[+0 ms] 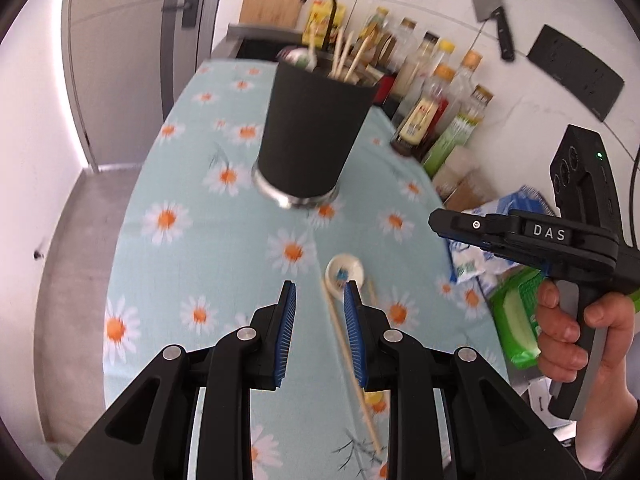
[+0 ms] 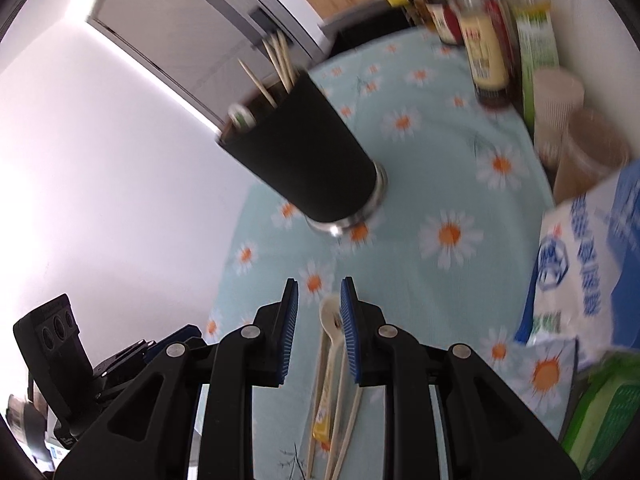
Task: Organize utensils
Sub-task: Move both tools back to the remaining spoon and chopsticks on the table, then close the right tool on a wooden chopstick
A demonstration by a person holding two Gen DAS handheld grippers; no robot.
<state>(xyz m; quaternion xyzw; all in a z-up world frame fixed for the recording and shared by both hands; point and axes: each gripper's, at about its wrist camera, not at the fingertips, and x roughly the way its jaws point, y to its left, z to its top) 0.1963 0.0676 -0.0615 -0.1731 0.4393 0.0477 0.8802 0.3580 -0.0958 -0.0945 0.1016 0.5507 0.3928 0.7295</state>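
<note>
Utensils, loose lot: one white ceramic spoon (image 1: 344,273) and wooden chopsticks (image 1: 350,364), lying flat on the daisy-print tablecloth (image 1: 192,248) at the near end of the table; a small yellow sachet (image 2: 325,412) lies among them in the right wrist view.

Holder: black cup (image 1: 310,136) on a metal base, upright in the middle of the cloth, already containing several chopsticks and a spoon. Well apart from the loose lot.

Left gripper (image 1: 320,292): jaws spread a little, nothing between the pads; tips poised above the spoon bowl and a chopstick.

Right gripper (image 2: 319,290): jaws likewise parted and empty, spoon lying just under its right pad. A hand (image 1: 576,332) holds its grip.

Step in hand, as judged: coming down for a pick-up. Handling advice: choose one item per gripper, line the pads across a chopstick's width, not along it, lower until the tips nearly meet the cloth, and close without snagging fabric. Spoon likely slippery; take it by the handle.

Bystanders: sauce bottles (image 1: 436,92) by the wall.
</note>
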